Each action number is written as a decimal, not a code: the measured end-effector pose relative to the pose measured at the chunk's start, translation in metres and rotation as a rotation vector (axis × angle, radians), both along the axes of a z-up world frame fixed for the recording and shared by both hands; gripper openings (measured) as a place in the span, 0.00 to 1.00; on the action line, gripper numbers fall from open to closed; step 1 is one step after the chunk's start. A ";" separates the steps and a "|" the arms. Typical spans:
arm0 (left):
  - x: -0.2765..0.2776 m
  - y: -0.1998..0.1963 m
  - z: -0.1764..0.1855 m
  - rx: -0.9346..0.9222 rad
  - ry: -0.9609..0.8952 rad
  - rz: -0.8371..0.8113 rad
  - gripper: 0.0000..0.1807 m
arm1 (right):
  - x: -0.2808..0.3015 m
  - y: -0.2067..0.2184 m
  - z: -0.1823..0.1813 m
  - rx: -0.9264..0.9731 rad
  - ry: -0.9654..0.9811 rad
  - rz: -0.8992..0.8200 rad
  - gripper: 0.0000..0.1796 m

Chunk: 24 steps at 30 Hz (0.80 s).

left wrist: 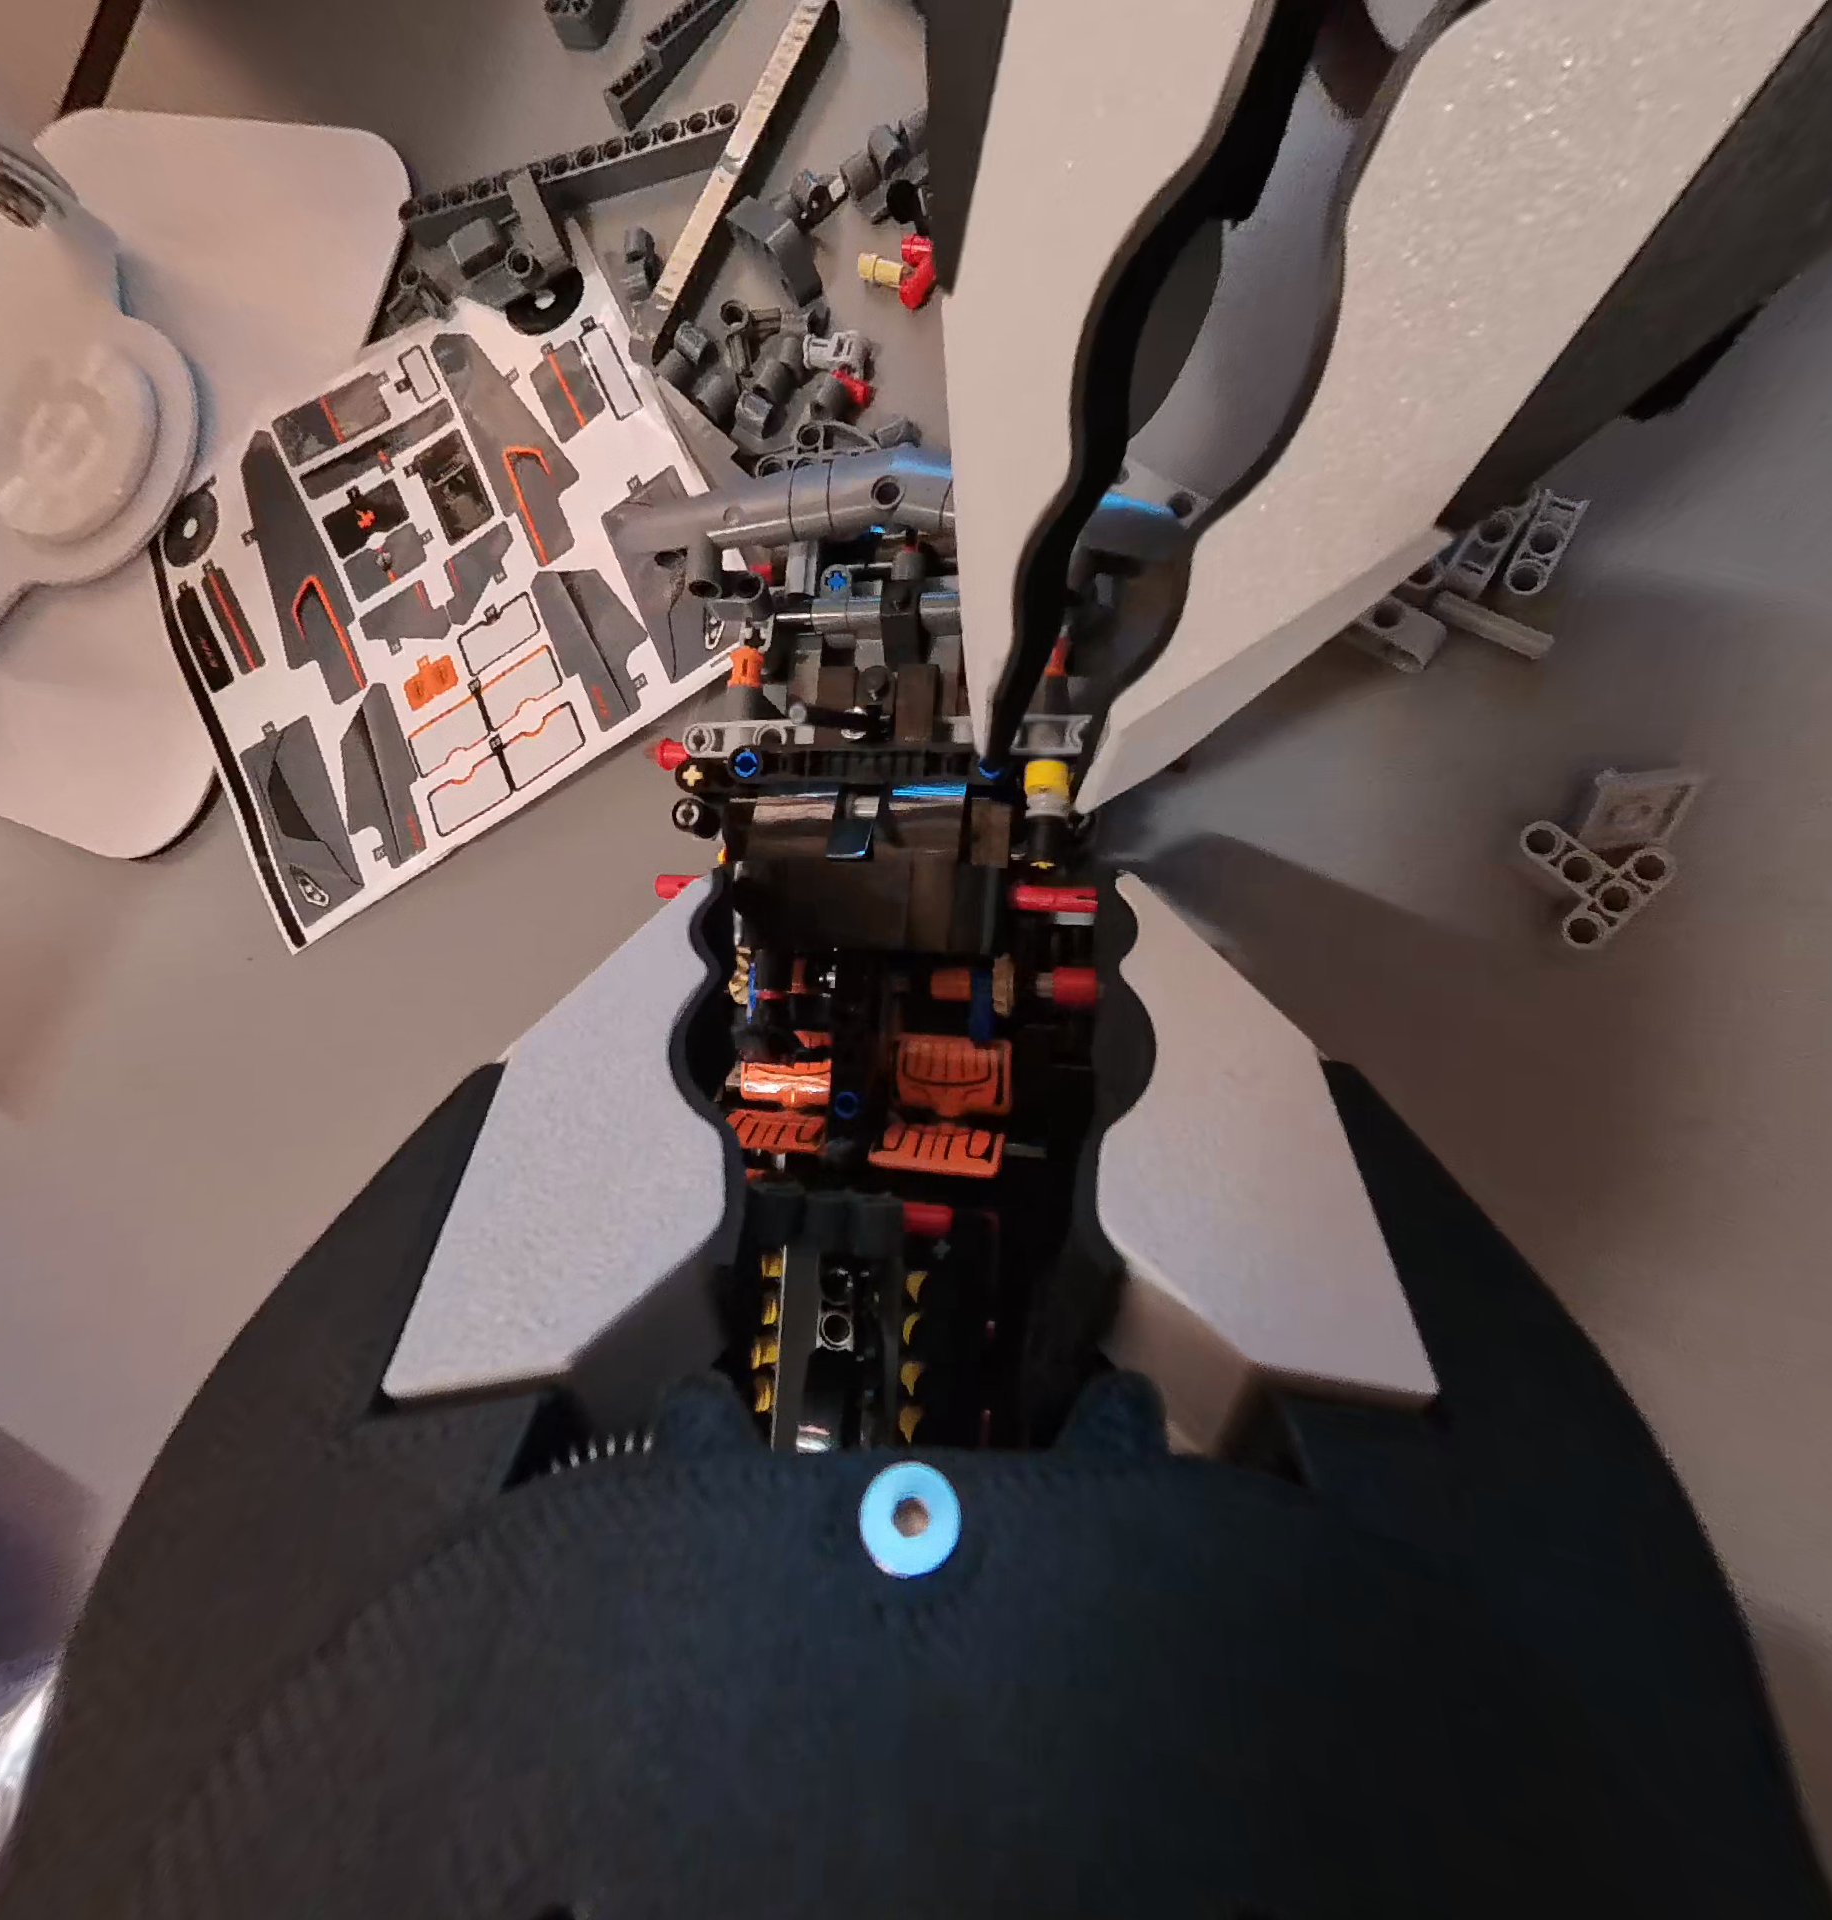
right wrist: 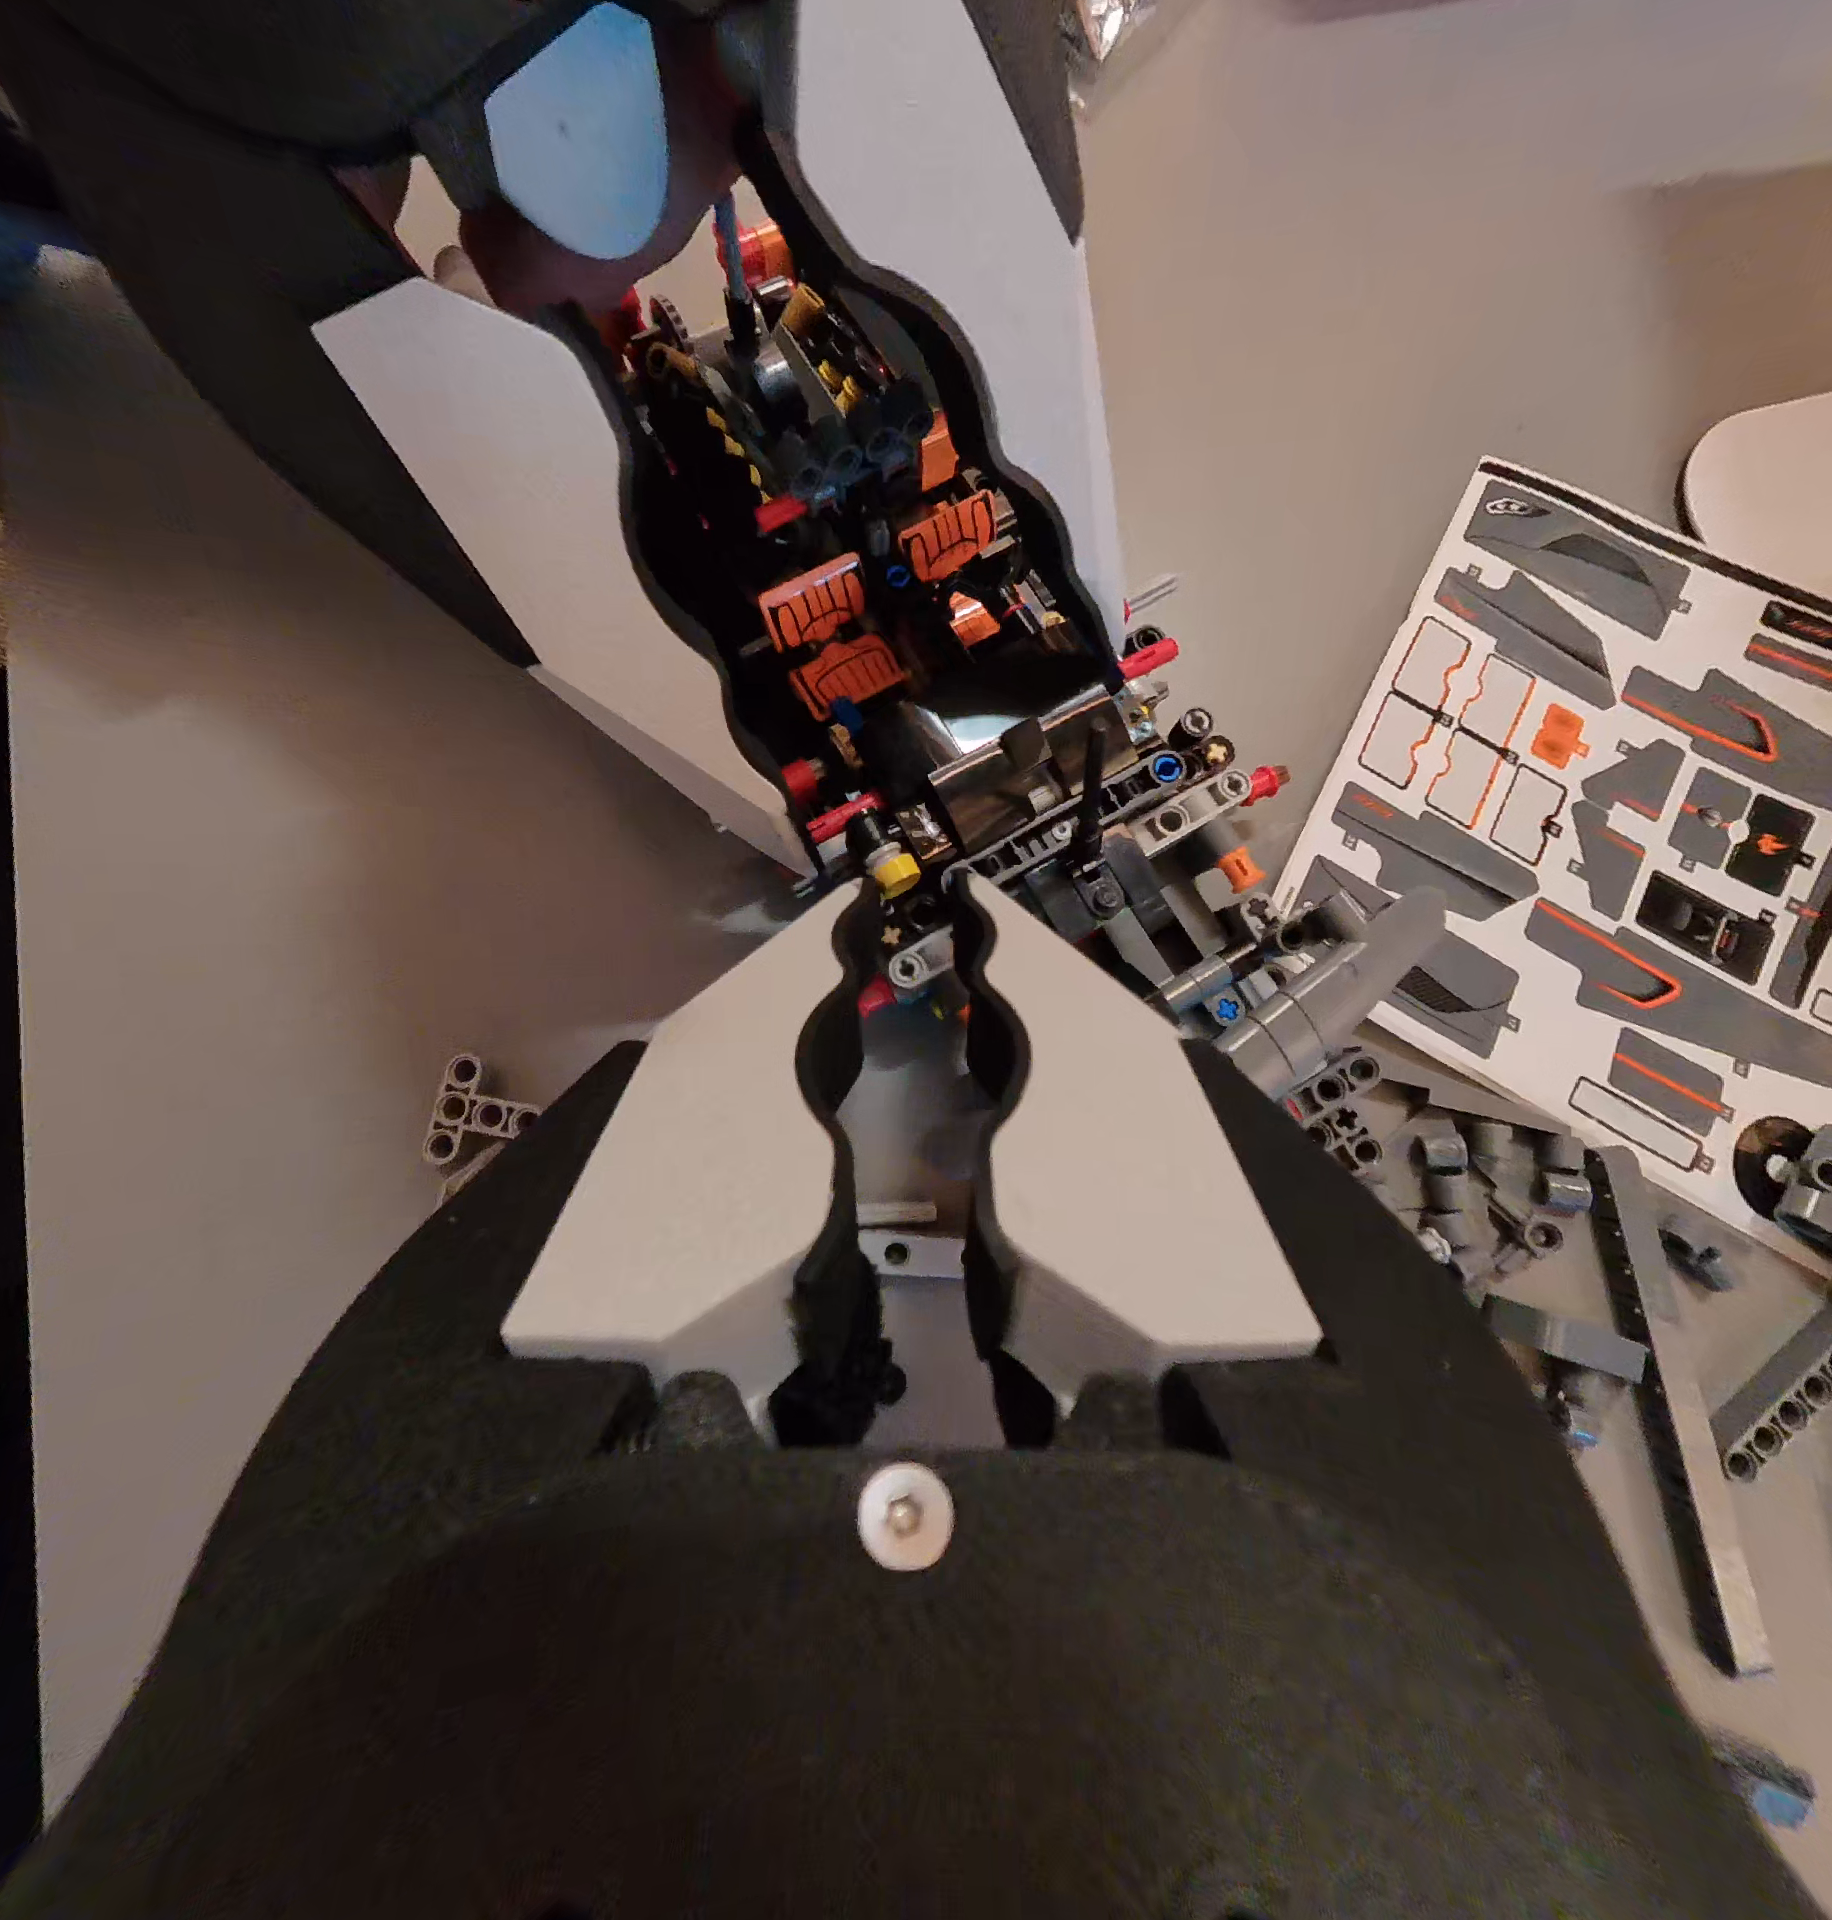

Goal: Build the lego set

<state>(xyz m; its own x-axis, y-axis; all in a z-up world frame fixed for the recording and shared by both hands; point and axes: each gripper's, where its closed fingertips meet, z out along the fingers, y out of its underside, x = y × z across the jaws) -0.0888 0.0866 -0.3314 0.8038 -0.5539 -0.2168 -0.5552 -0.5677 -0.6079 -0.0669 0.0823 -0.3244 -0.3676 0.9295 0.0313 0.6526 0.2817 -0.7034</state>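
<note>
I have the half-built lego model (left wrist: 870,883) clamped lengthwise in my left gripper (left wrist: 912,894), whose fingers (left wrist: 579,1174) straddle its dark chassis around the orange seats (left wrist: 948,1075). I judge the hold is there to keep the model steady against the surface (left wrist: 268,1091) while the other side works on its end. In the right wrist view the same clamp shows from the opposite side, gripping the model (right wrist: 891,644) across its width.

My right gripper (right wrist: 948,904) reaches in at the front end, its tips pinched almost together with only a thin gap between them. They sit right at the black beam beside the yellow pin (right wrist: 896,871), touching the structure there. I cannot tell whether a small part is caught between the tips or whether they merely press on the frame, so I call it nearly clenched, contents unclear.

The sticker sheet (left wrist: 434,613) lies flat just beside the model, and the pile of loose grey pieces (left wrist: 777,353) lies beyond it, both near enough for the next pick. A pale T-shaped beam (left wrist: 1598,883) sits apart on the other side. I think the main risk is pushing too hard and skewing the model within the left clamp.
</note>
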 end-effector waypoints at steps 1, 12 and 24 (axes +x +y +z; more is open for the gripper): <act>0.000 0.000 0.000 -0.006 0.005 -0.001 0.37 | -0.001 -0.001 0.000 -0.004 0.003 0.004 0.06; 0.002 0.001 0.000 -0.030 0.006 0.000 0.37 | -0.004 0.001 -0.001 0.070 0.048 -0.017 0.11; 0.006 0.002 0.005 0.005 0.000 -0.027 0.26 | -0.008 0.007 -0.004 0.152 0.084 -0.070 0.08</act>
<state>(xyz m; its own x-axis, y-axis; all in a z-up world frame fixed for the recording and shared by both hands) -0.0827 0.0889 -0.3261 0.7884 -0.5746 -0.2199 -0.5705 -0.5492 -0.6106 -0.0745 0.0895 -0.3283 -0.2923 0.9350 0.2010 0.6151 0.3447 -0.7091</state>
